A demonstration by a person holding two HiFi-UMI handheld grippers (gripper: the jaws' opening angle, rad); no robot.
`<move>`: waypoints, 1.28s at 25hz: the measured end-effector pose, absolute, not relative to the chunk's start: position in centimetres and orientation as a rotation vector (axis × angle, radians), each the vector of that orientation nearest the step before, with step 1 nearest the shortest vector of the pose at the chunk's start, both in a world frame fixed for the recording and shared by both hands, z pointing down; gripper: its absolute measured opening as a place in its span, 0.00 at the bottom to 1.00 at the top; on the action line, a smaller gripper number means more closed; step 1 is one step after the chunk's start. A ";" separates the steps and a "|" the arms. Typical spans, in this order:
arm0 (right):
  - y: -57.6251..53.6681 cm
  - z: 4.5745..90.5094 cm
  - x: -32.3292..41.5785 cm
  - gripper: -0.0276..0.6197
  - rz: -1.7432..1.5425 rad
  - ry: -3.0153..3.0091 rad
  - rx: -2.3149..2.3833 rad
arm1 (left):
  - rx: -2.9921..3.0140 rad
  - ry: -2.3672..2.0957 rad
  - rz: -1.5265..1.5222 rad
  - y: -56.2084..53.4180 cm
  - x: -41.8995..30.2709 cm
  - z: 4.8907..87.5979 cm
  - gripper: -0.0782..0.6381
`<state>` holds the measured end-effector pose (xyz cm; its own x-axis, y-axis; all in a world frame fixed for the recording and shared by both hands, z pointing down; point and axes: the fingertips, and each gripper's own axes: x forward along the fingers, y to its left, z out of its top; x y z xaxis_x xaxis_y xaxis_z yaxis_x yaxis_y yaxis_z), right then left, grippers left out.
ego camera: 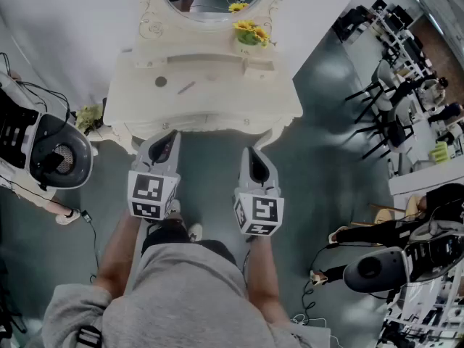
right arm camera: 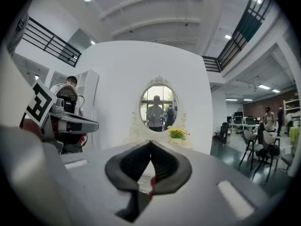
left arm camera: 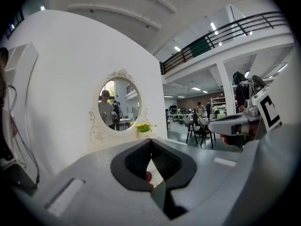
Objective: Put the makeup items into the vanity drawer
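1. Both pairs of jaws were pressed together with nothing between them. The left gripper [left arm camera: 151, 141] and the right gripper [right arm camera: 150, 143] each showed black ribbed pads meeting at the tips, and both pointed almost level.
2. In the head view the two grippers stood side by side and apart from each other. Their tips were near the front edge of the vanity [ego camera: 210, 118], the left one closer to it.
3. The vanity was cream-white with a curved, scalloped front edge, a raised back shelf and an oval mirror [ego camera: 210, 2] in a scrolled frame. Its drawer front could not be made out from above.
4. Two makeup items lay on the vanity top, left of the middle: a small round dark piece [ego camera: 160, 81] and a thin stick [ego camera: 186, 87] just beside it, not touching.
5. A small pot of yellow flowers [ego camera: 250, 33] stood on the back shelf, right of the mirror.
6. The glossy grey floor [ego camera: 319, 129] lay open to the right of the vanity, with black chairs [ego camera: 377, 118] well apart beyond it.
7. A rounded grey-and-black machine [ego camera: 58, 154] stood near the vanity's left corner.
8. A plain white wall [ego camera: 65, 20] rose behind.
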<state>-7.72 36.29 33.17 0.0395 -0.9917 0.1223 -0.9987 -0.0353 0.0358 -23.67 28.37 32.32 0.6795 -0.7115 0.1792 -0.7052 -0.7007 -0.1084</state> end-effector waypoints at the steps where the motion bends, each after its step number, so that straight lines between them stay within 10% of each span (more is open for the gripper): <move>1: 36.2 33.2 -7.7 0.05 0.101 -2.108 2.176 | -2.849 1.202 -0.327 28.4 -23.6 32.3 0.12; 32: 18.4 34.5 7.3 0.05 0.156 -2.052 2.126 | -2.915 1.192 -0.399 10.7 -7.2 34.9 0.12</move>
